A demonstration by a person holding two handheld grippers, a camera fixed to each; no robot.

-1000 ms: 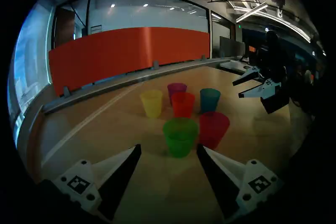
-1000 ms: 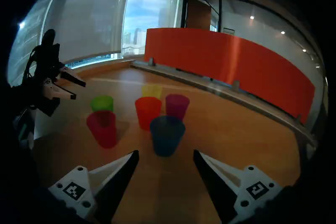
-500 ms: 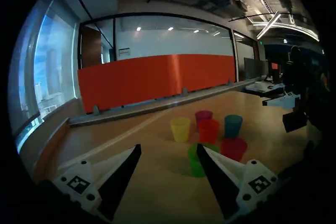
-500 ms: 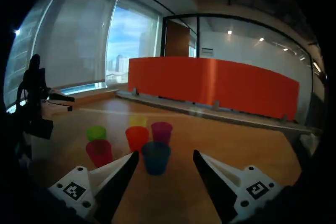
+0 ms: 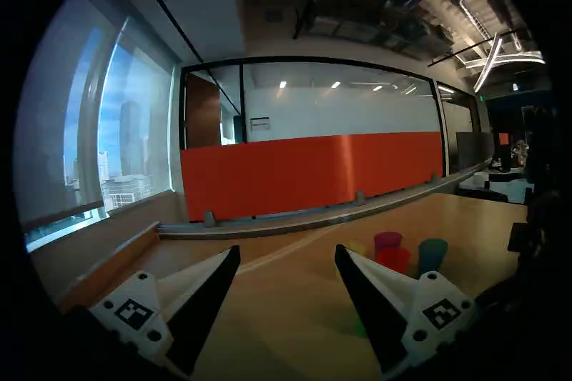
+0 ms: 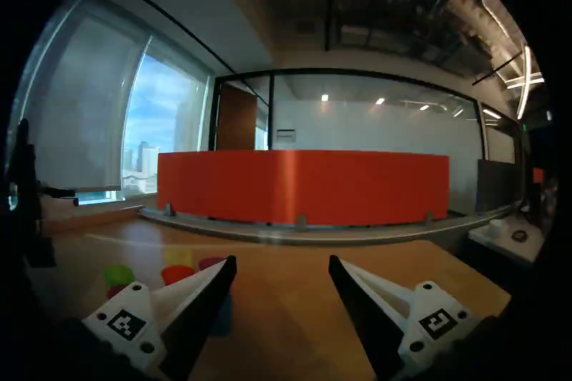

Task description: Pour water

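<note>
The left gripper [image 5: 286,248] and right gripper [image 6: 281,259] both gape empty, and the cups [image 5: 395,256] sit lower right, half hidden behind the left one, so a blind reach could topple them.

Yellow cup [image 5: 355,246] partly behind left tongs [image 5: 286,252], blue cup [image 6: 224,315] behind right tongs [image 6: 281,261]

White tool [image 5: 286,248] — black pads [image 5: 207,299], square markers [image 5: 134,313]
</note>
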